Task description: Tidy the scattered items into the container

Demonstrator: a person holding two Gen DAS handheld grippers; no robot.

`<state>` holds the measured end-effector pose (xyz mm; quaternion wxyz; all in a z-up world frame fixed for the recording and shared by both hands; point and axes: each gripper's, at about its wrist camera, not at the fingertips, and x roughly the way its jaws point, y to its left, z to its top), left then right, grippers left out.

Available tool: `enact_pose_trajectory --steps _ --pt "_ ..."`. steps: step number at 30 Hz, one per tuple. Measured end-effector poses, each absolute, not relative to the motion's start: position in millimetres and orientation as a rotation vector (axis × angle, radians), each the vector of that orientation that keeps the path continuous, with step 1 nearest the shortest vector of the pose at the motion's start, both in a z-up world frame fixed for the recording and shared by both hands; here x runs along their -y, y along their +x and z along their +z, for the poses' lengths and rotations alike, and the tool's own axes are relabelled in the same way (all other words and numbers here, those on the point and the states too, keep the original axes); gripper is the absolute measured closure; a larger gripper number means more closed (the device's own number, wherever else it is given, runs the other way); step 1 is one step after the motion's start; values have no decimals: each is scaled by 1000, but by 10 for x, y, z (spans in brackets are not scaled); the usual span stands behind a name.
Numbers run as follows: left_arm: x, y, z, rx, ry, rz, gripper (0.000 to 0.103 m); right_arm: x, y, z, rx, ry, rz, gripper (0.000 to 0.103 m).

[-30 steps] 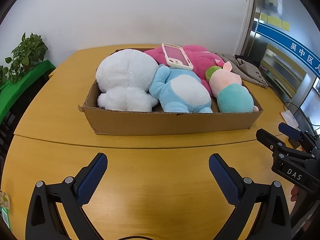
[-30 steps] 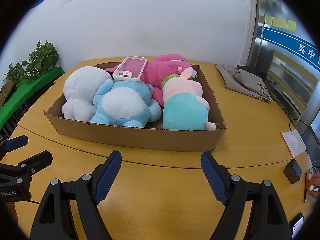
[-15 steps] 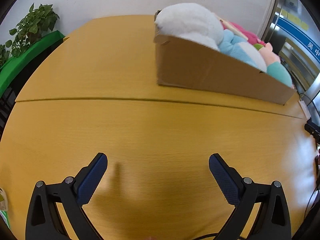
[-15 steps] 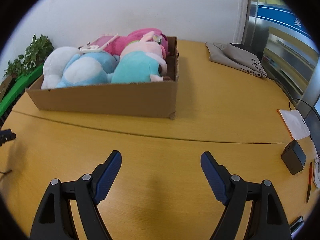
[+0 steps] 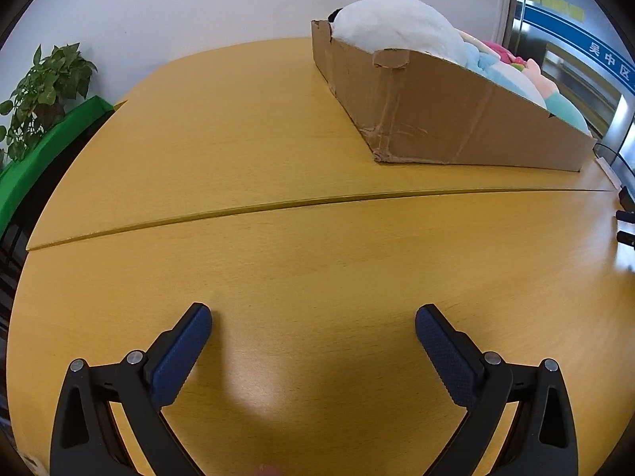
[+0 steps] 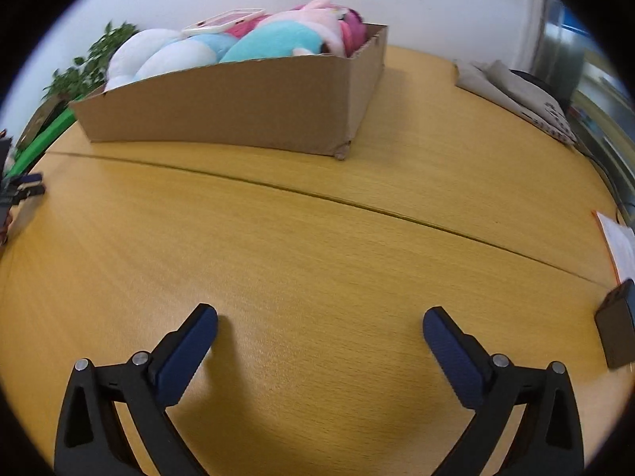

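White wall and a leafy green plant frame a yellow wooden bench, where a cardboard box sits packed with soft toys. Seen from the left wrist, the left claw hangs low over bare wood with its blue-padded fingers spread wide and nothing between them; the box lies well ahead and to the right, beyond the seam that crosses the bench top, and a white plush bulges above its near corner. Seen from the right wrist, the right claw is likewise spread wide over empty wood (its jaws have just been opening further, with nothing between them), and the box stands well ahead and to the left, past the same seam. Above the rim show a white plush, a light blue plush, a teal-bodied plush and a pink plush, with a pink-and-white phone case lying on top of the pile. Neither claw touches the box or any toy. To the right of the box a folded grey cloth lies on the bench, and a small black block and a white card with an orange edge sit near the right edge. Part of the left claw's fingers shows at the far left of the right wrist view.
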<state>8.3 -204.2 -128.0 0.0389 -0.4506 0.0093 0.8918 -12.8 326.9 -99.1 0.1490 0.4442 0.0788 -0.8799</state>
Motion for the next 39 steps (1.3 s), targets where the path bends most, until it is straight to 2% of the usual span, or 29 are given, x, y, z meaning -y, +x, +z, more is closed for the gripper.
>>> enact_pose_trajectory --steps 8,39 --pt "2210 -45 -1302 -47 -1372 2701 0 -3433 -251 -983 -285 1233 -2432 0" --pt "2155 -138 -1260 -53 -1374 2705 0 -3472 -235 -992 -290 1232 -2423 0"
